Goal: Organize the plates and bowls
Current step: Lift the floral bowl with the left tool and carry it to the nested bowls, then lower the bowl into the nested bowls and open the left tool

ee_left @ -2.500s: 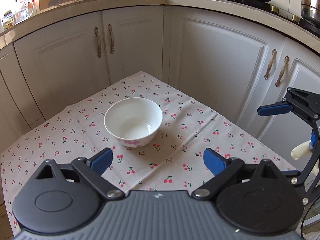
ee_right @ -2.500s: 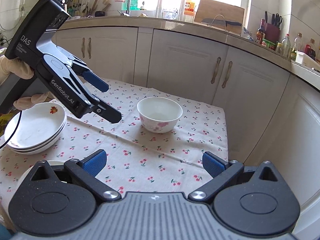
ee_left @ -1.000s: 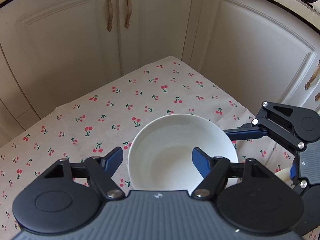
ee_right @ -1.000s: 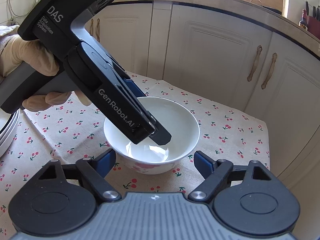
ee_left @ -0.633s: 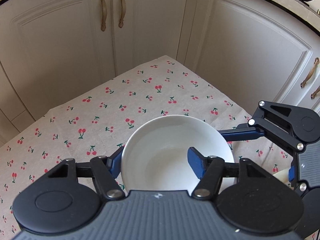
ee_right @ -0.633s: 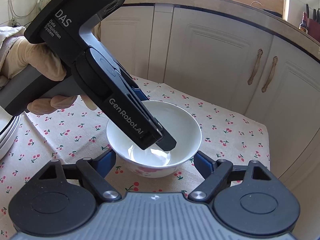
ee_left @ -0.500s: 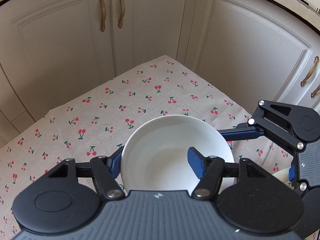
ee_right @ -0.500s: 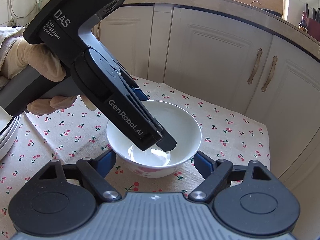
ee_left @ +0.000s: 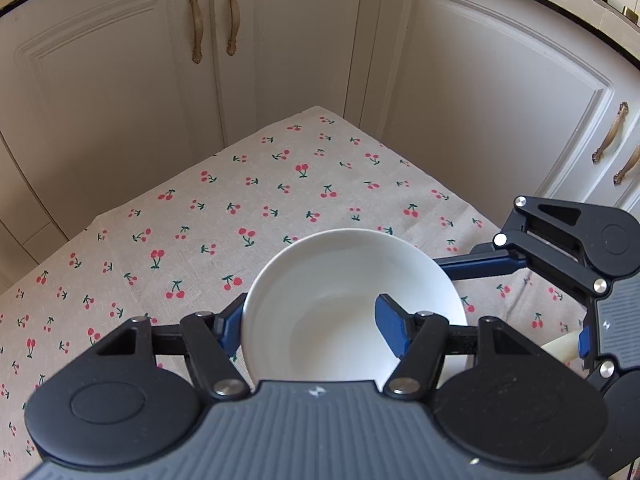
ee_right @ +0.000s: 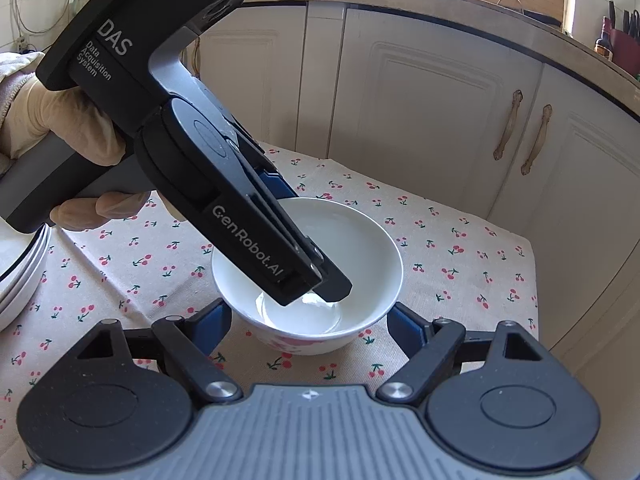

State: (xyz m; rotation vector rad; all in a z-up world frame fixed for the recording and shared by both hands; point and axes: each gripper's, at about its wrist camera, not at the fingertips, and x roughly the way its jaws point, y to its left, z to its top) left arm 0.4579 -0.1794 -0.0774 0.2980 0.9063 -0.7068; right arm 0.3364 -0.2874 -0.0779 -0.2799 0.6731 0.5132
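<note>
White bowl (ee_left: 352, 304) now pinched at rim by left gripper (ee_left: 312, 324), earlier spread; right gripper (ee_right: 308, 320) wide.

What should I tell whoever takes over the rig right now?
Left claw: closed across the bowl wall, one finger inside, one outside; grip looks set.
Right claw: open, straddling the bowl's near side, not gripping.
Bowl: still sitting on the cherry cloth, not lifted.
Plates: stacked at the table's left edge.
Done: bowl grasped.
Left: lift the bowl and carry it to its place, probably by the plates; keep the right claw out of the way.
</note>
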